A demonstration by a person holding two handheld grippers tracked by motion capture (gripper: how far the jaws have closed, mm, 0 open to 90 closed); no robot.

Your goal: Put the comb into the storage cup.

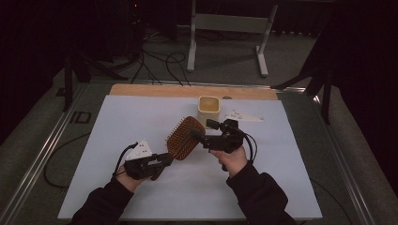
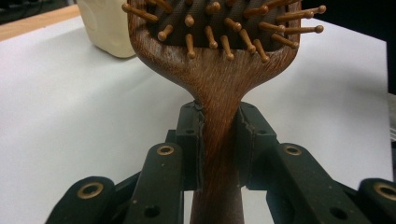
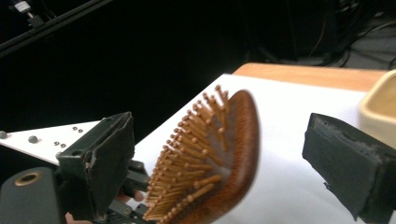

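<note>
1. Hairbrush [image 1: 184,137] hangs above the white mat [image 1: 117,126], its handle clamped in our left gripper [image 1: 162,161].
2. Our right gripper [image 1: 199,137], jaws wide and empty, straddles the paddle head, whose long axis runs up-right from the left gripper.

We count one wooden paddle hairbrush [image 1: 184,137] with a brown cushion and peg bristles, one cream square-mouthed plastic cup [image 1: 209,109], and one flat white three-cornered plate [image 1: 244,116] lying loose on the sheet. There are two black two-jaw grippers, the left gripper [image 1: 162,162] and the right gripper [image 1: 201,131], one white paper sheet [image 1: 141,112] and one wooden table [image 1: 155,90].
</note>
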